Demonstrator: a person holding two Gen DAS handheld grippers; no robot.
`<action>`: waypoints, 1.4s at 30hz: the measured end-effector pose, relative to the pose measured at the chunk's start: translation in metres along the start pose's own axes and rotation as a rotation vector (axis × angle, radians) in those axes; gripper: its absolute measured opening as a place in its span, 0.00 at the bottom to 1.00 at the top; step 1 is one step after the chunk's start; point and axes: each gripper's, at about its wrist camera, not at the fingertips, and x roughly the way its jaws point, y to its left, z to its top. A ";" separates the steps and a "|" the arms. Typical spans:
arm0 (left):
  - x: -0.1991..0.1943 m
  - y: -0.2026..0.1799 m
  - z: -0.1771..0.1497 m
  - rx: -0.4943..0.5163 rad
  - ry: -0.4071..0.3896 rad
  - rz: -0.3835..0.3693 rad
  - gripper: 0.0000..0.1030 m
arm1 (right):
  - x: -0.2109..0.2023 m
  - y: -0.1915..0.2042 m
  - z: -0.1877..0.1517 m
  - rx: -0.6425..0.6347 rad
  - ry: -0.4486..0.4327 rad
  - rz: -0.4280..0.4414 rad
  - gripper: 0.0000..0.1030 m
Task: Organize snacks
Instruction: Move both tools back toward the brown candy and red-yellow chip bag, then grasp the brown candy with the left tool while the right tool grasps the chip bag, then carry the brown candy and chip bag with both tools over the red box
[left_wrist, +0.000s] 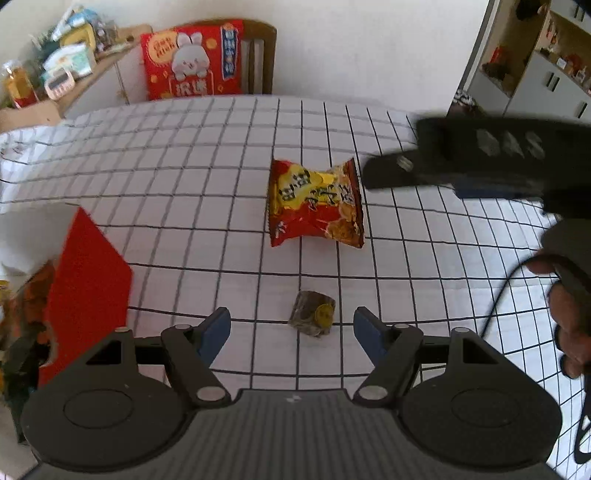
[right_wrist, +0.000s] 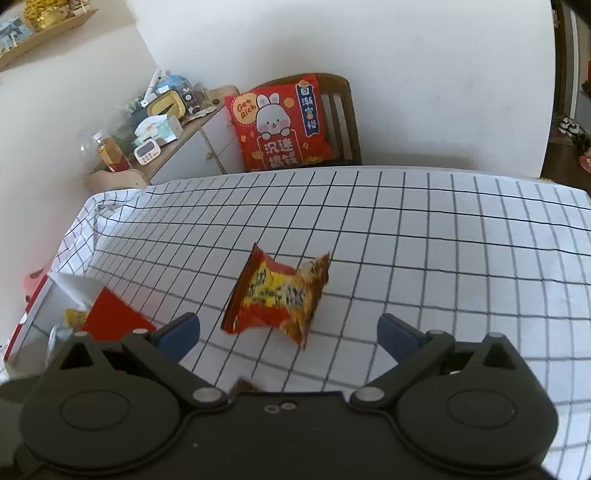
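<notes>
A red and yellow snack bag (left_wrist: 316, 205) lies crumpled in the middle of the checked tablecloth (left_wrist: 184, 166). Nearer to me sits a small dark wrapped snack (left_wrist: 312, 319) with a gold sticker, level with the blue fingertips of my left gripper (left_wrist: 291, 326), which is open and does not touch it. In the right wrist view my right gripper (right_wrist: 288, 330) is also open, its fingers standing wide either side of the same snack bag (right_wrist: 277, 295) without pressing it. The small dark snack (right_wrist: 245, 387) just peeks out beside that gripper's body.
A red box (left_wrist: 85, 291) with a raised flap stands at the table's left edge, with some packets inside (right_wrist: 75, 317). A chair with a red rabbit cushion (right_wrist: 280, 125) is behind the table. A cluttered sideboard (right_wrist: 166, 122) stands at the back left. A hand (left_wrist: 569, 317) is at the right.
</notes>
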 end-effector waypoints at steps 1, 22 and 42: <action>0.006 0.000 0.002 -0.004 0.013 0.000 0.71 | 0.006 0.000 0.003 0.003 0.007 0.000 1.00; 0.077 -0.005 0.013 0.015 0.121 -0.042 0.65 | 0.105 -0.008 0.021 0.137 0.150 -0.008 0.98; 0.069 -0.035 -0.012 0.039 0.096 -0.035 0.32 | 0.081 -0.017 0.007 0.150 0.129 0.018 0.59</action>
